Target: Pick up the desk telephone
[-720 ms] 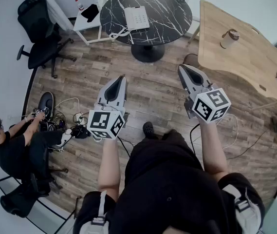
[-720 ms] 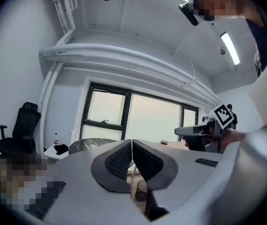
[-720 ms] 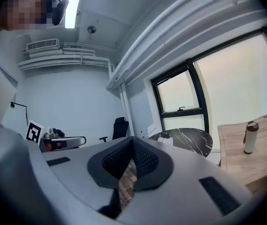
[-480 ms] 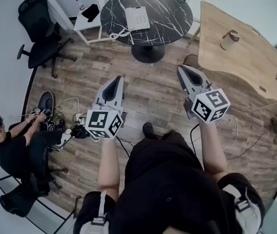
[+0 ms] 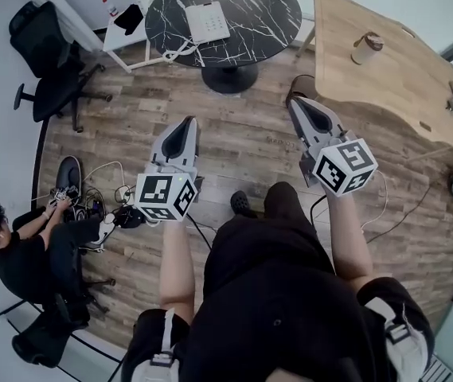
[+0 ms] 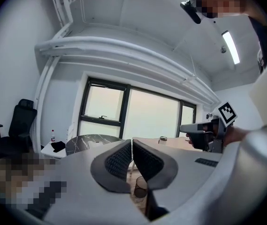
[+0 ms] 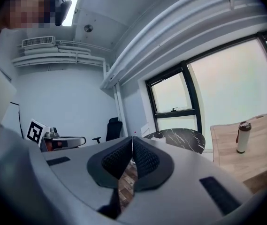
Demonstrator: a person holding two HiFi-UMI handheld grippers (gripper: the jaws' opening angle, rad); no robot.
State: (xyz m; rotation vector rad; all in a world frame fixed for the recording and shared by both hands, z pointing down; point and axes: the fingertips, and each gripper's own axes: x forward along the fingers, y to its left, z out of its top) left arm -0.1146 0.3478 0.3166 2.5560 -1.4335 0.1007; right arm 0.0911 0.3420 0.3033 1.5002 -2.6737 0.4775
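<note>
A white desk telephone (image 5: 207,21) with a coiled cord lies on the round black marble table (image 5: 259,6) at the top of the head view. Both grippers are held out level over the wooden floor, well short of that table. My left gripper (image 5: 189,121) is shut with nothing between its pads, and its own view shows the jaws (image 6: 132,145) meeting. My right gripper (image 5: 295,102) is likewise shut and empty, its jaws (image 7: 132,143) closed. The table (image 7: 182,138) shows far ahead in the right gripper view.
A light wooden desk (image 5: 393,86) with a lidded bottle (image 5: 365,48) stands at the right. A black office chair (image 5: 44,62) and a white side table (image 5: 123,32) are at the left. A person (image 5: 27,245) sits on the floor by cables (image 5: 103,193).
The person holding the grippers has stepped forward, a leg now ahead. The table and telephone have shifted slightly left and up in the head view. Both grippers stay shut.
</note>
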